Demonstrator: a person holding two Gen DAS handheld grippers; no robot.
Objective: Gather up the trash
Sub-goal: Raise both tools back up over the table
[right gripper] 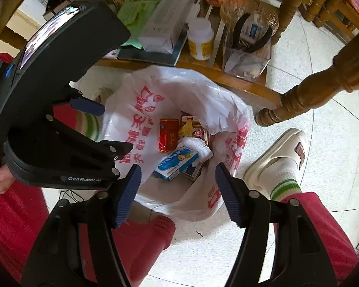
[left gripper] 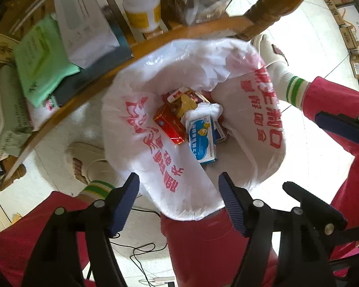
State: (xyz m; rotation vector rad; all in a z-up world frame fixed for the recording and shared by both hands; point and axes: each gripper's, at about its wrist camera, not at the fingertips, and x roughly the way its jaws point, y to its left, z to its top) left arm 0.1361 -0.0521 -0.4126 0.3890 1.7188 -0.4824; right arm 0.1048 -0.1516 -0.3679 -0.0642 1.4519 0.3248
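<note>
Both tongs, left (left gripper: 179,198) and right (right gripper: 177,189), are held spread and empty above the white trash bag (left gripper: 170,179); boxed trash (left gripper: 202,141) is seen lying directly below, nearer neither.

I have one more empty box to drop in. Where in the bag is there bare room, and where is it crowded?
Bare liner shows on the near side of the plastic bag, below the blue box. The middle is crowded: red box, blue box and crumpled tissue overlap.
</note>
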